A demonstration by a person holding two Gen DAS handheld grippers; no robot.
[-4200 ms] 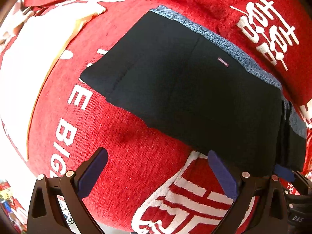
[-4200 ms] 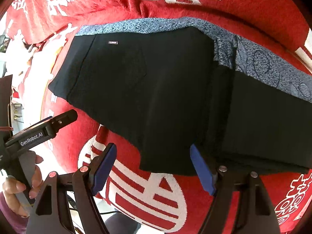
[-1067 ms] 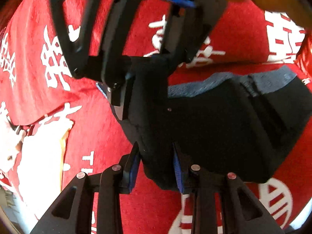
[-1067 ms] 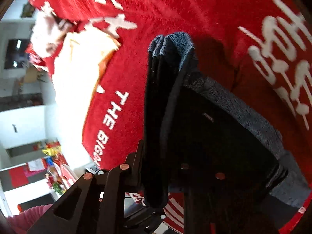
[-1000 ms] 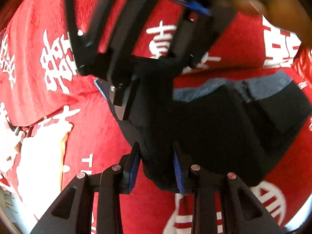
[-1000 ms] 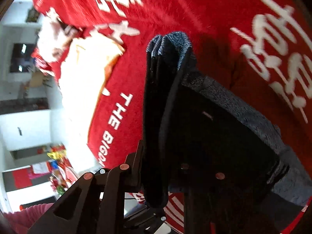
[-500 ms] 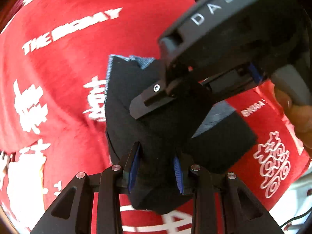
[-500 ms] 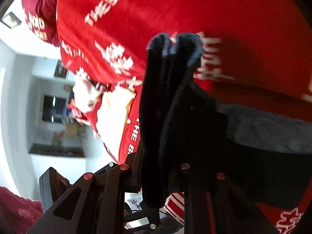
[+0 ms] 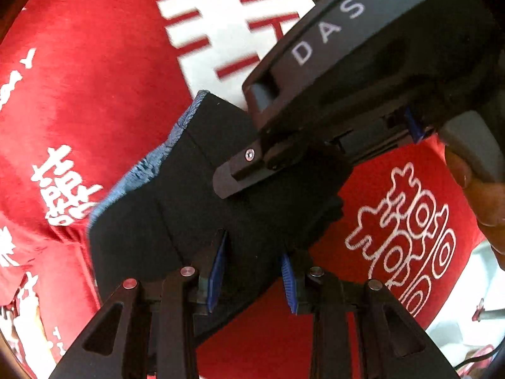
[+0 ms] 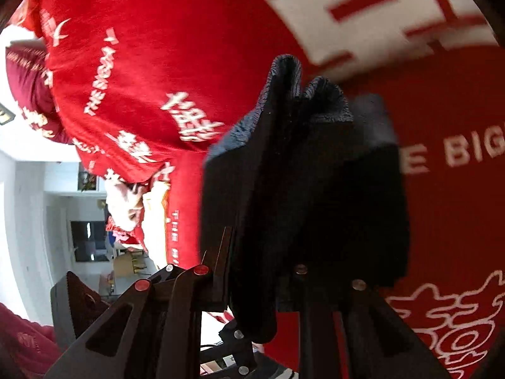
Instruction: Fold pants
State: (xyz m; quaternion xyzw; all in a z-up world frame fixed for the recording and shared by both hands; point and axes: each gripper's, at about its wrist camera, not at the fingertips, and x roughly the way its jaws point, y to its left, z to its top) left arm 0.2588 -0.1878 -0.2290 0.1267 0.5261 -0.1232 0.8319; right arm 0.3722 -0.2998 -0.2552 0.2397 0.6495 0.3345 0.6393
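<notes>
Pants (image 9: 195, 195), black, seemingly folded thick, clamped by both hand-held grippers, left (image 9: 254, 271), right (image 10: 262, 271)

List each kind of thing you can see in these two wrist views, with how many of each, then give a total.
Pants: 1, black with a grey-blue waistband, folded and lifted
Grippers: 2, the left gripper and the right gripper, both clamped on the pants
Red blanket with white lettering: 1
Total: 4

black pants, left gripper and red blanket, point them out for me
black pants (image 9: 195, 195), left wrist view, flat black panel
left gripper (image 9: 254, 271), left wrist view, between its fingertips
red blanket (image 9: 94, 79), left wrist view, bare red area
</notes>
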